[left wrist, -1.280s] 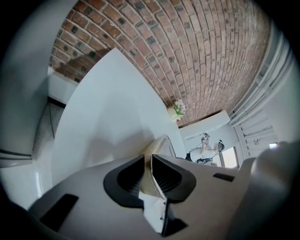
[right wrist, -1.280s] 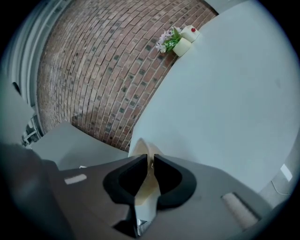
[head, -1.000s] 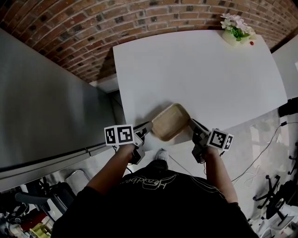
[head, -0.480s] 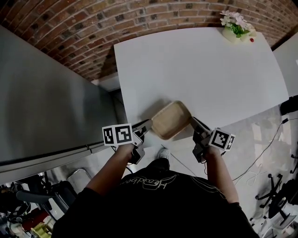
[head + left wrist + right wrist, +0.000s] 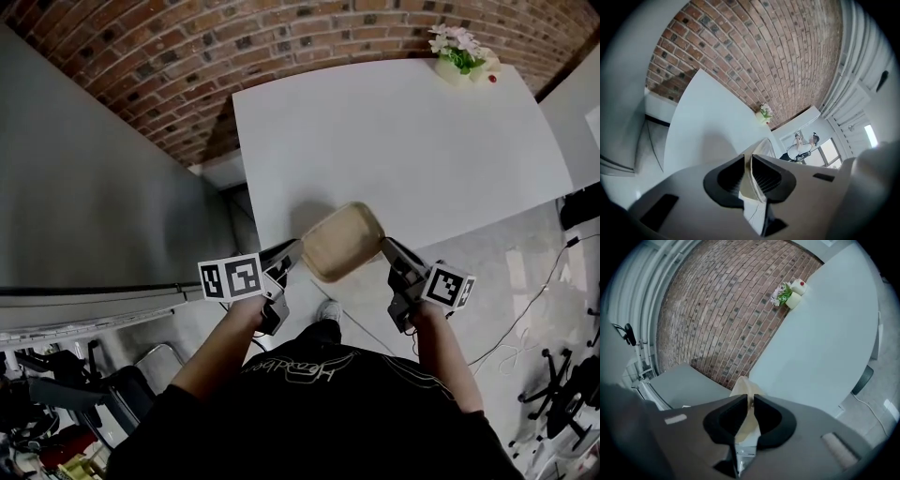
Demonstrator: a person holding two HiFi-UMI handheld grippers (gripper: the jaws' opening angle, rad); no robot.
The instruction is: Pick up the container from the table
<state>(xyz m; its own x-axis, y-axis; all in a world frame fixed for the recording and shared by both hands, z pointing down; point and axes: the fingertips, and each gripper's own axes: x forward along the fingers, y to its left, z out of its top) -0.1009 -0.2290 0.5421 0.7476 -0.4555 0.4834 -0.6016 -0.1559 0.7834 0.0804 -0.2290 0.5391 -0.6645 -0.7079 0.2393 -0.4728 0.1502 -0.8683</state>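
The container (image 5: 342, 241) is a shallow tan tray with rounded corners, held in the air over the near edge of the white table (image 5: 403, 141). My left gripper (image 5: 292, 254) is shut on its left rim and my right gripper (image 5: 386, 247) is shut on its right rim. In the left gripper view the thin tan rim (image 5: 752, 180) runs between the two dark jaws. The right gripper view shows the same rim (image 5: 746, 412) pinched between its jaws. A shadow of the tray lies on the table beneath it.
A small pot of flowers (image 5: 456, 54) stands at the table's far right corner. A brick wall (image 5: 234, 47) runs behind the table and a grey panel (image 5: 94, 206) stands to the left. Cables (image 5: 534, 300) lie on the floor at right.
The container has risen a little off the table's edge, with both grippers still closed on its rims. The head view has shifted slightly, so the table sits a bit higher.
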